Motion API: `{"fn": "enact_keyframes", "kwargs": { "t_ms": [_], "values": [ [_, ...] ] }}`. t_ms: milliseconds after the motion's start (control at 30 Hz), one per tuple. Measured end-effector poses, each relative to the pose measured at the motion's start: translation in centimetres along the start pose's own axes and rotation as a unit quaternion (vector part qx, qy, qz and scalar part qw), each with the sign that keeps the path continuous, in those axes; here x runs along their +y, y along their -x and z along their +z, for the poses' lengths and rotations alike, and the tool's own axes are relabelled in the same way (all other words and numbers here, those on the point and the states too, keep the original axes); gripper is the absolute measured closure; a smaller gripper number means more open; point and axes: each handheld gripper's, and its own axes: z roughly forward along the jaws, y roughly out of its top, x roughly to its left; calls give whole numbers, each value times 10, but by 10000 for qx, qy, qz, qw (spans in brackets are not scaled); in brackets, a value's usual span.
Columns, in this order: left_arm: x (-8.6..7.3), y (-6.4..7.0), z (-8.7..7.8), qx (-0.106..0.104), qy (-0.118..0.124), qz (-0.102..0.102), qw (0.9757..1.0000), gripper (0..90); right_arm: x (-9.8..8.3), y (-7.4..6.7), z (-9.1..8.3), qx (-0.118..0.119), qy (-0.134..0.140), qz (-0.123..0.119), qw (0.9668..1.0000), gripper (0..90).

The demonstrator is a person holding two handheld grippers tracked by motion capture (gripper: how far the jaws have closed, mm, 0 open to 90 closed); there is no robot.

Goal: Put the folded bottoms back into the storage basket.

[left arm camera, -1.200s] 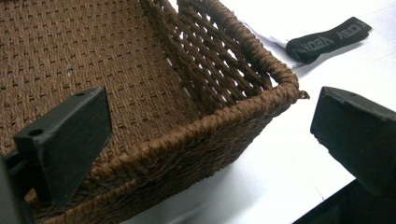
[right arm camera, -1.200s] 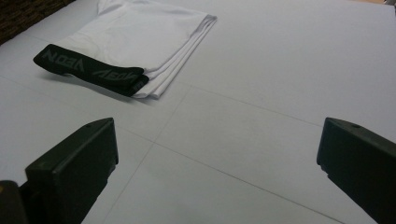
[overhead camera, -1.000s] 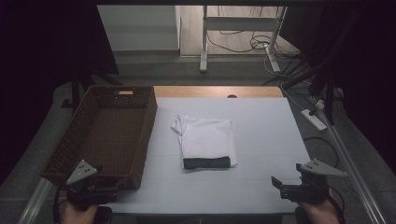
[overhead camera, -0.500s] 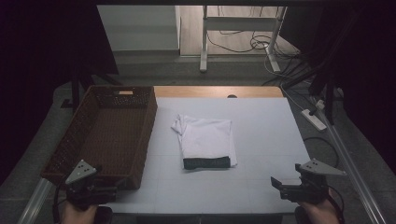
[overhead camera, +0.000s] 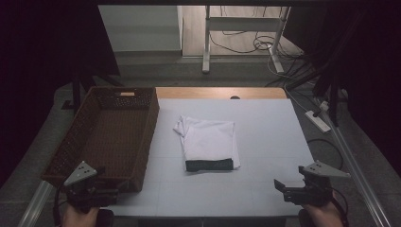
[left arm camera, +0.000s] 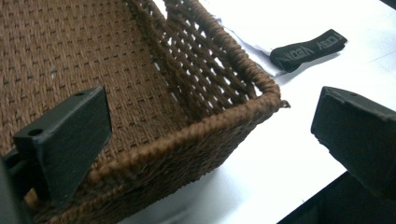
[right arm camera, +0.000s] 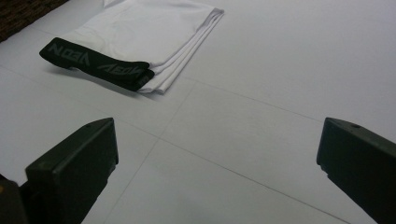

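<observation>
A folded white garment (overhead camera: 209,142) with a black waistband (overhead camera: 209,164) lies flat near the middle of the tabletop (overhead camera: 265,123), its long axis running from the near edge toward the far edge, the band at the near end and a loose flap of cloth bunched at the far left corner of the fold. Nothing touches it. Just to its left, apart by a strip of bare white surface, stands a brown wicker basket (overhead camera: 146,127), long side parallel to the garment, with nothing in it that I can see. The left gripper (overhead camera: 101,193) hangs at the near left corner of the tabletop, right by the basket's near corner; in the left gripper view its jaws stand wide apart, straddling the wicker rim (left arm camera: 196,130), with the waistband (left arm camera: 308,49) ahead and off to the right. The right gripper (overhead camera: 283,189) hangs at the near right corner, jaws likewise spread and holding nothing, pointing left across the near edge; in the right gripper view the garment (right arm camera: 154,28) sits ahead and to the left, band end (right arm camera: 95,63) closest. Neither hand seems clearly nearer to me, though the right has the open path; I'd guess the garment is bound for the basket.
</observation>
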Motion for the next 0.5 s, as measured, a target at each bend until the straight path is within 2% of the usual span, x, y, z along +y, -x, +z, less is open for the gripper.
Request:
{"fn": "enact_keyframes", "kwargs": {
  "t_ms": [133, 200, 433, 500],
  "values": [
    [1, 2, 1, 5, -4, 96, 10000, 0, 0, 0, 0, -6, -4, -8, 10000, 0],
    [2, 3, 2, -77, 43, 143, 9999, 0, 0, 0, 0, -1, 0, -21, 10000, 0],
    [6, 5, 3, -123, 113, 196, 9997, 0, 0, -1, 0, 21, -40, -94, 9999, 0],
    [7, 5, 7, -306, 92, 224, 9992, 0, 0, -2, 0, 23, -35, -103, 9999, 0]
  ]
}}
